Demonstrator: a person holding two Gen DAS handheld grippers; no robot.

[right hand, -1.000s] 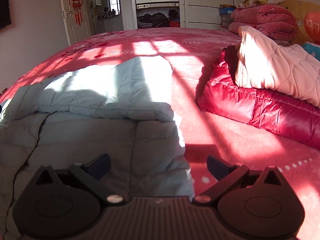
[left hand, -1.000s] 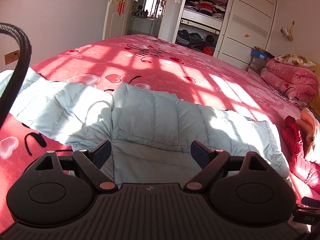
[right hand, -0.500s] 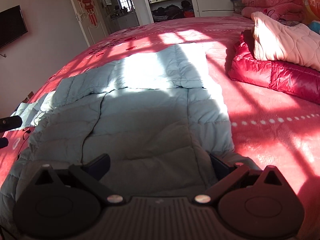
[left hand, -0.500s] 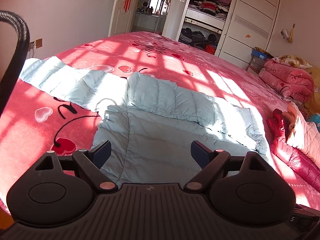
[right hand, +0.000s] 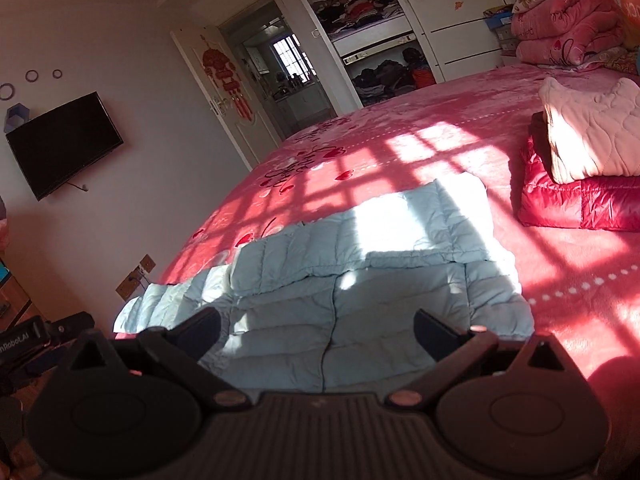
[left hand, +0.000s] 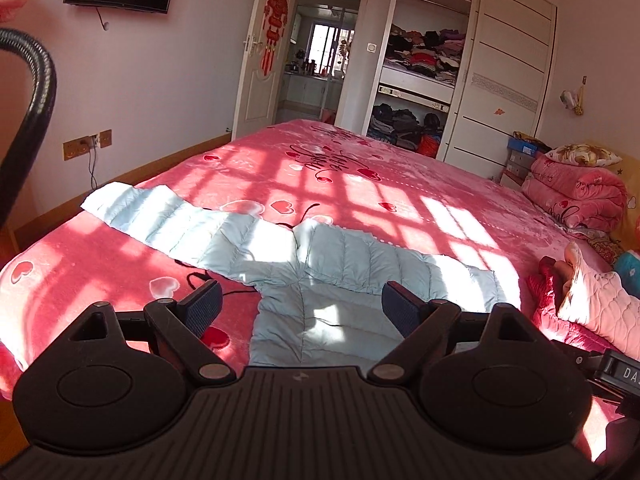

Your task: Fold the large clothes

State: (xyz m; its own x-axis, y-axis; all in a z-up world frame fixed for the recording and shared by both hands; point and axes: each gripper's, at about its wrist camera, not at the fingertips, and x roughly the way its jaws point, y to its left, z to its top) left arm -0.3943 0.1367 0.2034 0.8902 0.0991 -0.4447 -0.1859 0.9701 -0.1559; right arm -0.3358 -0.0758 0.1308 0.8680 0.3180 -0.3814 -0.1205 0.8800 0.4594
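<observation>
Left gripper (left hand: pixel 302 308) and right gripper (right hand: pixel 318 330) spread, empty, above pale blue jacket (right hand: pixel 360 280), wardrobe shelves (left hand: pixel 424 56) seemingly clothes-filled.

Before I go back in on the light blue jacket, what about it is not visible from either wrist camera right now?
- Light blue jacket, left wrist view: its near hem is hidden behind the left gripper body.
- Right wrist view: the same hem is cut off by the right gripper body.
- Far sleeve: its end is hidden by the gripper's finger.
</observation>
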